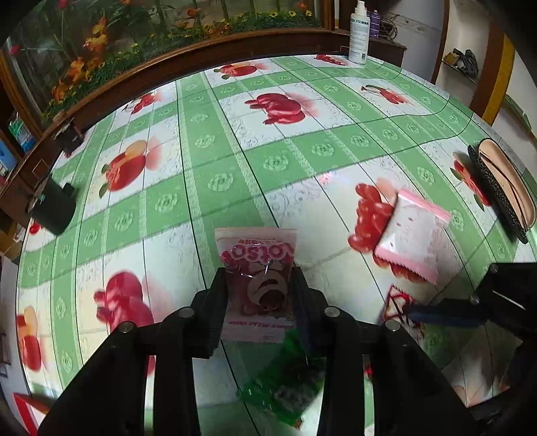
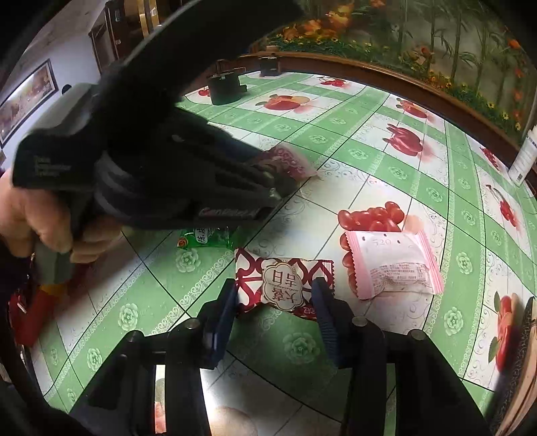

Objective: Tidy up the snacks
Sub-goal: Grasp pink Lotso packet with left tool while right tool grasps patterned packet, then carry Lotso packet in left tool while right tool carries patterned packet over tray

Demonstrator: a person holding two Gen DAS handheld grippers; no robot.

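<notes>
The pale pink plastic snack packet (image 2: 392, 265) bears handwritten "520"; beside it, the red-and-white patterned wrapper (image 2: 283, 285) shows upside-down "大喜日".

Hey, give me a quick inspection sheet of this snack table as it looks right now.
Surface: table under a green-check cloth with fruit prints.
Job's things: pink snack packet, red patterned packet, pale pink packet, green packet, all lying flat on the cloth.
Clutter: white spray bottle at the far edge; black cylinder; woven basket at the side.
Grippers: left tool pinches the pink snack packet; right tool straddles the red patterned packet, pads at its ends, contact unclear.
Cables: a tangle of wires behind the bottle.
Surroundings: flower mural along a wooden rail.
</notes>
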